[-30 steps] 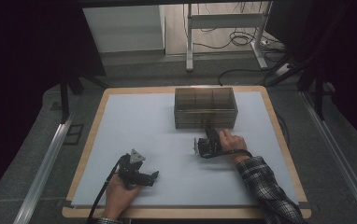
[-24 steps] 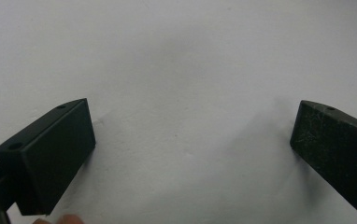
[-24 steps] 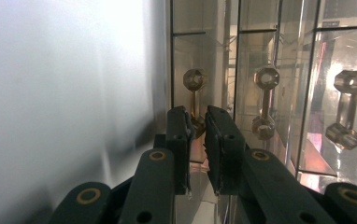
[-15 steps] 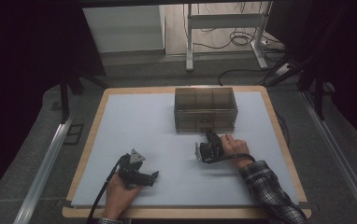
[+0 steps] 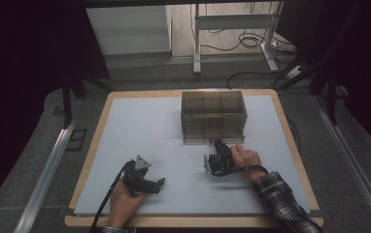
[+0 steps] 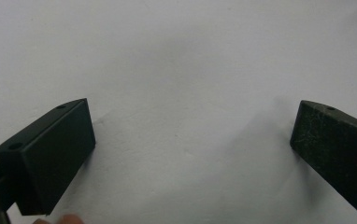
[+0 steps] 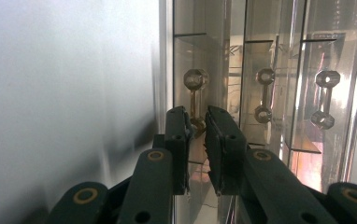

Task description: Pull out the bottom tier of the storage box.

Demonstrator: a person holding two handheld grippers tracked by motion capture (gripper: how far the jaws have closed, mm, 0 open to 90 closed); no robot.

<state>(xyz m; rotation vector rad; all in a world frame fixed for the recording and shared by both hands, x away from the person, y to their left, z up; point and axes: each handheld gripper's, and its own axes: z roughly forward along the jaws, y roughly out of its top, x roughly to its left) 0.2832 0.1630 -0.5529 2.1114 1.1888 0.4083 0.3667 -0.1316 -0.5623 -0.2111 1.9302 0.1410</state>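
1. Drawers [image 5: 213, 116], clear and stacked, are set at the far middle of the mat [image 5: 140, 126].
2. Right gripper [image 7: 196, 122] is nearly closed around the lowest drawer's handle [image 7: 196, 100].
3. Left gripper [image 5: 160, 183] is rested near the mat's near edge, jaws spread wide on nothing.

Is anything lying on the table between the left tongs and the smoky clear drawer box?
No. In the high view, only bare white table surface separates the left tongs from the smoky transparent plastic drawer box.
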